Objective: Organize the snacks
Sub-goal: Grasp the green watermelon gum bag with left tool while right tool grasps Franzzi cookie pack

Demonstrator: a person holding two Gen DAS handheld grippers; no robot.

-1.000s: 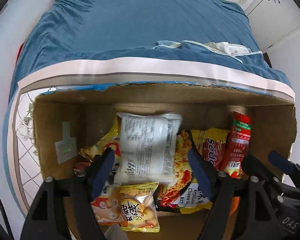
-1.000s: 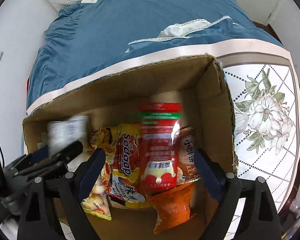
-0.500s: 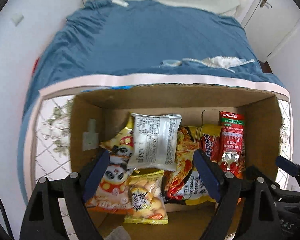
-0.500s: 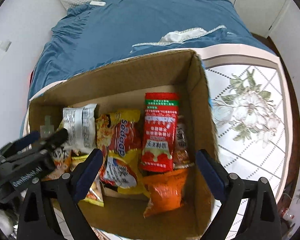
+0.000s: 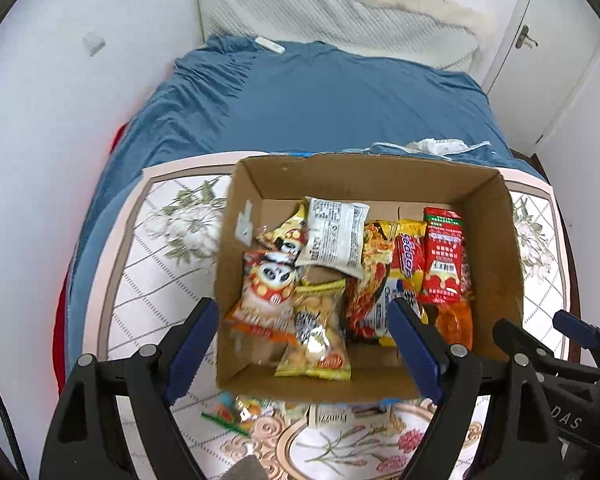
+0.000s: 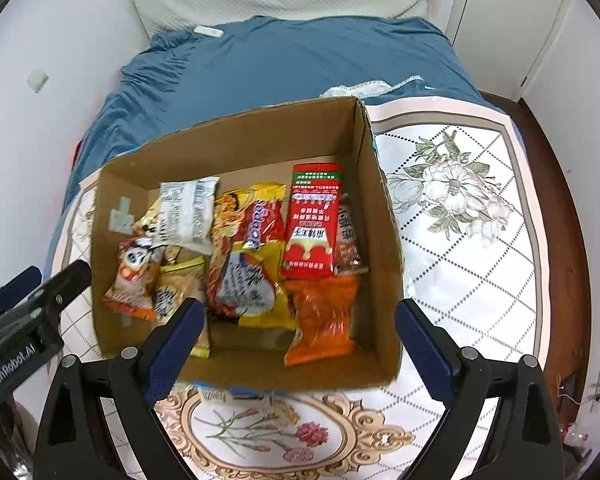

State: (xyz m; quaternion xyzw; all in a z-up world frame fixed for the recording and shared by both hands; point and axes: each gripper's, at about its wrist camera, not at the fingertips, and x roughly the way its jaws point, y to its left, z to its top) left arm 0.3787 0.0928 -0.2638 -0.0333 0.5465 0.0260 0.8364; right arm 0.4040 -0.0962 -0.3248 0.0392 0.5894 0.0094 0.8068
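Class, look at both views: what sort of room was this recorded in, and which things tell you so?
Most likely a bedroom. A bed with a blue cover and a pale padded headboard fills the background, and a white door stands beside it.

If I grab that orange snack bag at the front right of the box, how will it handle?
The orange bag looks like thin glossy film, so it will probably be slippery and crinkle under the jaws. It seems puffy and light for its size, likely to sag if pinched by a corner. The red packet overlaps its top edge and may shift.
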